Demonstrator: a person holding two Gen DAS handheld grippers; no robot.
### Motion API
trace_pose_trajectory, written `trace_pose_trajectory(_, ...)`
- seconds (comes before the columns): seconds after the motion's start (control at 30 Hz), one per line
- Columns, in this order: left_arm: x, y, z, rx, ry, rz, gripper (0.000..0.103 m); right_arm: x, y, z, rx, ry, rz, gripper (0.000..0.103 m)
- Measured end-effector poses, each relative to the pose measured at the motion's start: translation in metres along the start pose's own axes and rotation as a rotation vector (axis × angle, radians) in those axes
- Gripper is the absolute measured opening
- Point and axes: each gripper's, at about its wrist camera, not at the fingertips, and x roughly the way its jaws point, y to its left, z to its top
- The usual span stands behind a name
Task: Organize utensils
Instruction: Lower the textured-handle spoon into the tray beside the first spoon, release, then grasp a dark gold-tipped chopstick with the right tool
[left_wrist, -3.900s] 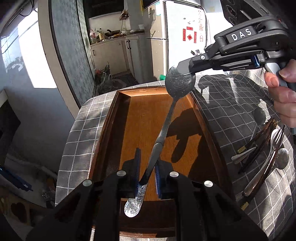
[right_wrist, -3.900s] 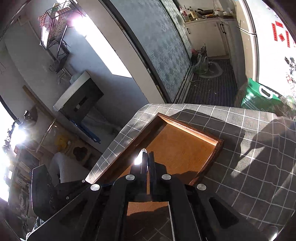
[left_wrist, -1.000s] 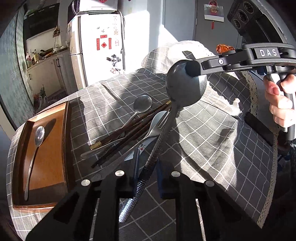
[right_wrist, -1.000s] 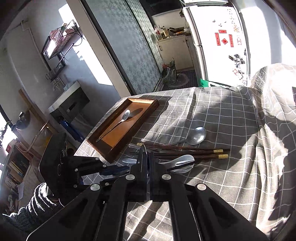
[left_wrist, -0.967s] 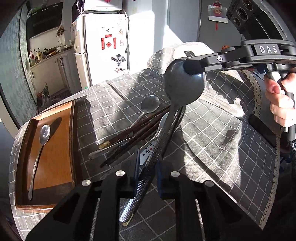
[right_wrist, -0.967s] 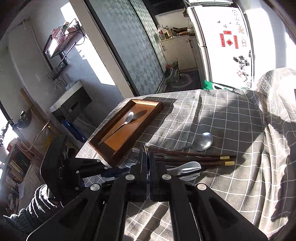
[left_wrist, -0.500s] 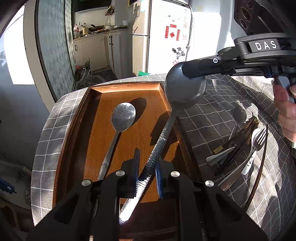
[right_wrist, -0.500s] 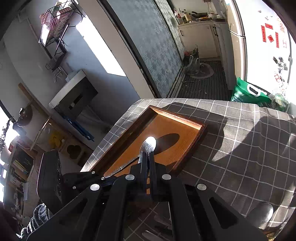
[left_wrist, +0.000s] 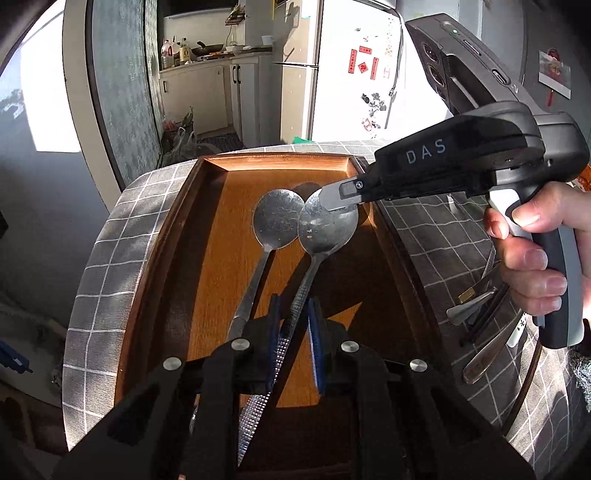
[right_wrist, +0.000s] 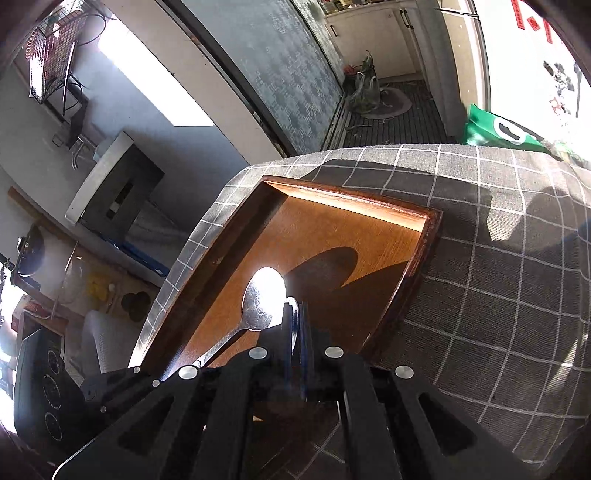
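A steel spoon with a textured handle (left_wrist: 327, 229) hangs low over the wooden tray (left_wrist: 221, 166), held at both ends. My left gripper (left_wrist: 295, 325) is shut on its handle between the blue pads. My right gripper (left_wrist: 338, 194) comes in from the right, held by a hand (left_wrist: 532, 251), and is shut on the far rim of the bowl. A second spoon (left_wrist: 279, 223) lies in the tray just to the left, its bowl almost touching the held one. In the right wrist view my right gripper (right_wrist: 295, 321) pinches the thin rim of the bowl, beside the glaring lying spoon (right_wrist: 264, 299) in the tray (right_wrist: 424, 240).
A pile of chopsticks and other cutlery (left_wrist: 480, 314) lies on the grey checked tablecloth (right_wrist: 498, 295) to the right of the tray. The table's rounded edge drops off close to the tray's left and far sides.
Both grippers carried the spoon from above the cutlery pile leftwards to the tray, then lowered it beside the spoon lying there. Both grips stayed shut.
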Motion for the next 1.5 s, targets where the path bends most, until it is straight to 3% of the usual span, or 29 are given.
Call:
trace_pose_trajectory(0.1,-0.005,0.001,-0.001,-0.002,0.0,0.002,0.018,-0.001,0.002,-0.003,-0.001,-0.009,0.002,0.007)
trace_pose_trajectory(0.13,-0.009,-0.001,-0.002,0.006,-0.008,-0.008,0.018,-0.005,0.002,-0.004,0.004,-0.011,0.012,0.014)
trace_pose_trajectory(0.17,-0.014,-0.003,-0.003,0.019,-0.018,-0.017,0.027,-0.011,0.002,-0.007,0.007,-0.019,0.025,0.022)
trace_pose_trajectory(0.2,-0.019,-0.006,-0.004,0.034,-0.029,-0.02,0.036,-0.02,0.001,-0.008,0.008,-0.039,0.029,0.045)
trace_pose_trajectory(0.23,-0.025,-0.011,-0.005,0.05,-0.046,-0.018,0.052,-0.03,0.001,-0.011,0.008,-0.061,0.031,0.061)
trace_pose_trajectory(0.27,-0.031,-0.015,-0.007,0.062,-0.063,-0.021,0.064,-0.04,-0.001,-0.012,0.007,-0.075,0.045,0.063)
trace_pose_trajectory(0.43,-0.054,-0.041,-0.017,0.089,-0.099,-0.103,0.083,-0.099,-0.012,-0.03,-0.01,-0.112,0.026,0.071)
trace_pose_trajectory(0.67,-0.066,-0.097,-0.036,0.19,-0.1,-0.228,0.087,-0.185,-0.05,-0.073,0.015,-0.19,-0.058,0.074)
trace_pose_trajectory(0.77,-0.064,-0.126,-0.049,0.281,-0.056,-0.294,0.087,-0.205,-0.069,-0.099,0.054,-0.208,-0.069,0.074)
trace_pose_trajectory(0.83,-0.06,-0.143,-0.06,0.351,-0.027,-0.297,0.087,-0.212,-0.08,-0.115,0.072,-0.21,-0.074,0.074)
trace_pose_trajectory(1.0,-0.04,-0.16,-0.069,0.387,0.039,-0.266,0.08,-0.221,-0.093,-0.143,0.088,-0.219,-0.094,0.074)
trace_pose_trajectory(1.03,-0.036,-0.16,-0.068,0.382,0.051,-0.255,0.073,-0.221,-0.094,-0.148,0.089,-0.218,-0.094,0.074)
trace_pose_trajectory(1.07,-0.033,-0.16,-0.067,0.377,0.059,-0.248,0.057,-0.221,-0.095,-0.151,0.094,-0.216,-0.092,0.074)
trace_pose_trajectory(1.1,-0.031,-0.159,-0.067,0.369,0.068,-0.248,0.055,-0.221,-0.097,-0.155,0.101,-0.213,-0.091,0.074)
trace_pose_trajectory(1.13,-0.03,-0.159,-0.066,0.357,0.077,-0.267,0.046,-0.22,-0.098,-0.157,0.11,-0.206,-0.085,0.074)
trace_pose_trajectory(1.2,-0.03,-0.16,-0.063,0.352,0.081,-0.263,0.017,-0.215,-0.1,-0.161,0.124,-0.19,-0.075,0.074)
trace_pose_trajectory(1.27,-0.032,-0.158,-0.061,0.314,0.079,-0.27,0.008,-0.208,-0.1,-0.163,0.138,-0.178,-0.06,0.074)
trace_pose_trajectory(1.5,-0.054,-0.16,-0.05,0.278,-0.015,-0.296,0.007,-0.189,-0.088,-0.157,0.189,-0.167,0.052,0.069)
